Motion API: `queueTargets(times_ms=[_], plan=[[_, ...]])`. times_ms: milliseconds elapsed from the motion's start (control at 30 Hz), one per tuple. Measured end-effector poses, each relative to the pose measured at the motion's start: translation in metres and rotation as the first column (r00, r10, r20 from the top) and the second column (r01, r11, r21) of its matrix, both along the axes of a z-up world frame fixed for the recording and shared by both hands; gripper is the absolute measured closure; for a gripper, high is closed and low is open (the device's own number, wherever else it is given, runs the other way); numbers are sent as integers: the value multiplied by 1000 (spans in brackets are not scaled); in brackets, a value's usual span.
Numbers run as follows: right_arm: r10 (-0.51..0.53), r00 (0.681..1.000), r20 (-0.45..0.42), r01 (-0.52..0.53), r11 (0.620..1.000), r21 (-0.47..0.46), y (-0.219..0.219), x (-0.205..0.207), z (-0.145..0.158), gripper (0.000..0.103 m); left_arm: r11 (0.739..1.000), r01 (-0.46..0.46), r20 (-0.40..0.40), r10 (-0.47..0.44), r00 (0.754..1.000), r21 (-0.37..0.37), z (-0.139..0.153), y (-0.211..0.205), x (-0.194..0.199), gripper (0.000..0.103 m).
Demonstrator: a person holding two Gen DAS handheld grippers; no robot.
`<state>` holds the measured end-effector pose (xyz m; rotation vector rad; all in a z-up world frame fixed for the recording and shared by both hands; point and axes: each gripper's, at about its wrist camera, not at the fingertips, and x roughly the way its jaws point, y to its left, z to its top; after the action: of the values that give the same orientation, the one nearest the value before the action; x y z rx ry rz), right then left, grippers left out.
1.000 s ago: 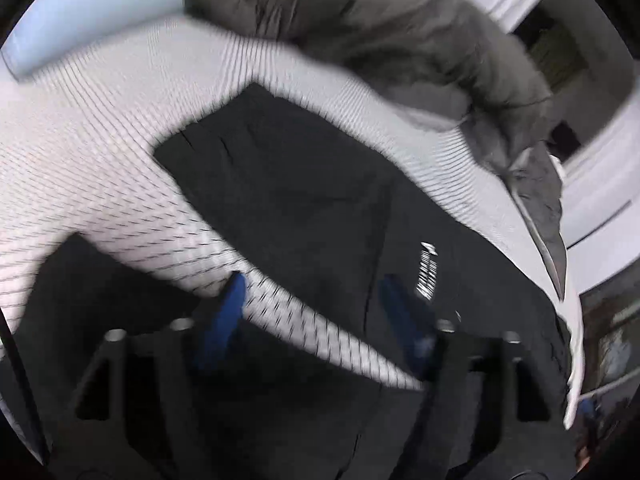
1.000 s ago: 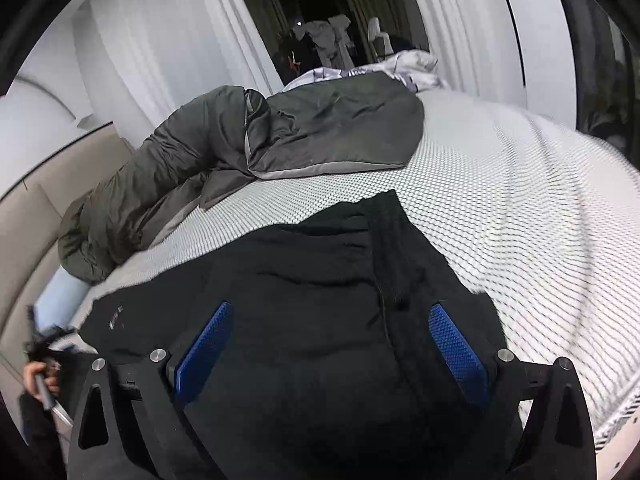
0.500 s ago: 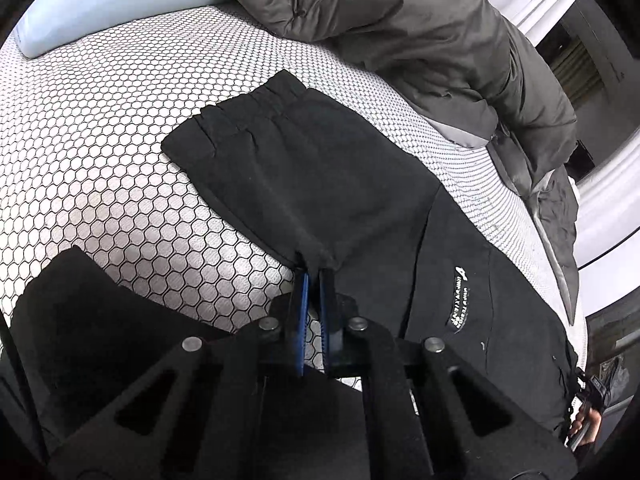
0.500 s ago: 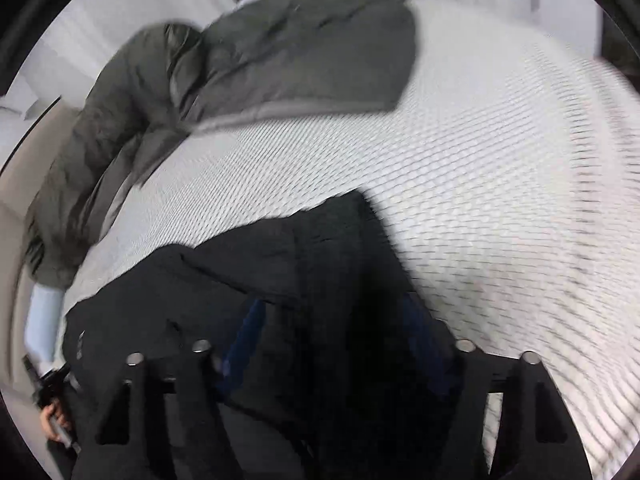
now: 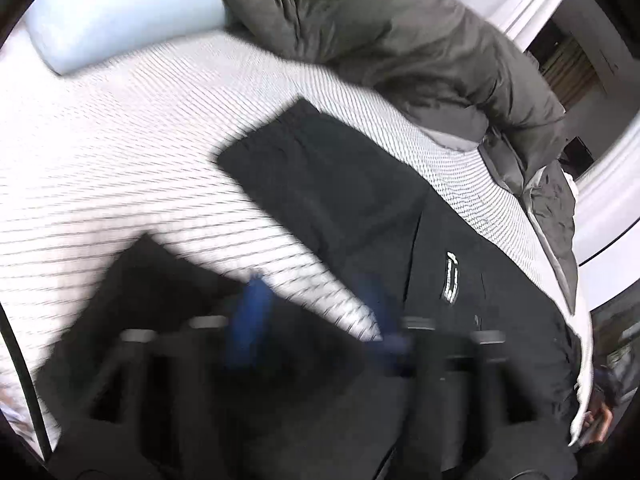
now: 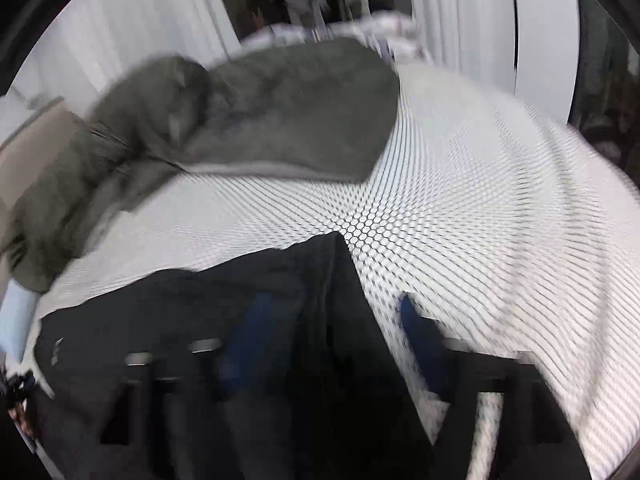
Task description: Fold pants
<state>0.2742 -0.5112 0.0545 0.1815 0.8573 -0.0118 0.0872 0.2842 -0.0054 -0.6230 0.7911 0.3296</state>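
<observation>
The left gripper, clamped on the black pants half a second ago, has just opened and holds nothing. The right gripper also reopens, empty, astride the pants' edge. That fold looks laid on the bed.

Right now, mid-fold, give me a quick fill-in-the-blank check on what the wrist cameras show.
1. The pants lying on the honeycomb-patterned bed cover are ____ in colour.
2. Behind the pants lies an olive-grey puffer ____.
3. The left gripper has just been opening; its jaws now stand ____, with nothing between them.
4. The pillow is light ____.

Missing words: black; jacket; open; blue
</observation>
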Motion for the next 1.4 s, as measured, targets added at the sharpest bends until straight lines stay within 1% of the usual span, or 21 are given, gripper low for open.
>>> queueTargets(times_ms=[33, 100, 133, 200, 333, 433, 500, 567, 600, 667, 700, 767, 867, 967, 1000, 1033, 1100, 1133, 1200, 1300, 1400], plan=[[0, 998, 55, 0, 1000, 11, -4, -33, 11, 9, 999, -16, 25, 15, 1000, 28, 8, 0, -17, 19], [7, 995, 98, -10, 1000, 28, -4, -82, 18, 9, 998, -30, 55, 27, 998, 62, 18, 0, -52, 17], [10, 993, 115, -14, 999, 38, -6, -105, 20, 7, 998, -29, 60, 25, 998, 60, 20, 1, -66, 16], [-2, 990, 143, -8, 998, 64, -8, -155, 16, 6, 998, -50, 67, 47, 997, 40, 18, 4, -103, 16], [-33, 988, 151, 12, 991, 136, -15, -228, -3, 6, 999, -37, 59, 38, 998, -21, 0, 10, -141, 17], [-82, 990, 113, 58, 978, 201, -17, -254, -28, 6, 994, -23, 65, 29, 997, -103, -18, 13, -153, 33], [-97, 991, 89, 73, 967, 245, -17, -261, -40, 6, 989, -15, 65, 25, 998, -146, -28, 14, -148, 40], [-103, 992, 70, 79, 957, 279, -15, -264, -49, 6, 988, -36, 58, 45, 997, -152, -33, 15, -142, 59], [-102, 992, 71, 78, 956, 283, -13, -266, -52, 6, 987, -43, 60, 53, 997, -154, -35, 17, -138, 64], [-100, 993, 69, 77, 957, 278, -9, -270, -55, 6, 986, -73, 50, 81, 995, -150, -38, 20, -133, 91], [-100, 993, 63, 78, 957, 281, -7, -271, -57, 6, 986, -77, 59, 86, 995, -147, -39, 20, -132, 96], [-95, 994, 57, 73, 951, 302, -5, -275, -63, 6, 987, -82, 85, 95, 992, -140, -37, 20, -132, 102], [-104, 994, 41, 85, 940, 330, -6, -270, -74, 6, 988, -89, 119, 104, 987, -126, -29, 19, -133, 102], [-126, 992, 29, 103, 903, 416, -13, -249, -90, 21, 987, -94, 126, 110, 986, -127, -26, 20, -129, 102], [-145, 989, 23, 122, 897, 424, -15, -242, -94, 28, 988, -94, 127, 110, 986, -124, -24, 21, -128, 102], [-165, 986, 13, 144, 894, 424, -18, -234, -98, 51, 988, -94, 128, 109, 986, -120, -23, 21, -128, 102], [-212, 977, -13, 197, 883, 427, -23, -226, -103, 83, 989, -96, 131, 111, 985, -112, -20, 21, -127, 102], [-212, 977, 3, 188, 872, 453, -25, -231, -99, 90, 989, -99, 136, 113, 984, -106, -18, 20, -129, 102], [-209, 976, 52, 164, 878, 449, -24, -249, -87, 91, 990, -98, 144, 111, 983, -97, -15, 19, -136, 102], [-219, 970, 104, 142, 860, 490, -27, -282, -70, 92, 991, -101, 155, 113, 981, -83, -9, 19, -142, 103], [-224, 960, 169, 122, 876, 467, -22, -296, -43, 92, 994, -92, 185, 103, 977, -66, 5, 20, -137, 103]])
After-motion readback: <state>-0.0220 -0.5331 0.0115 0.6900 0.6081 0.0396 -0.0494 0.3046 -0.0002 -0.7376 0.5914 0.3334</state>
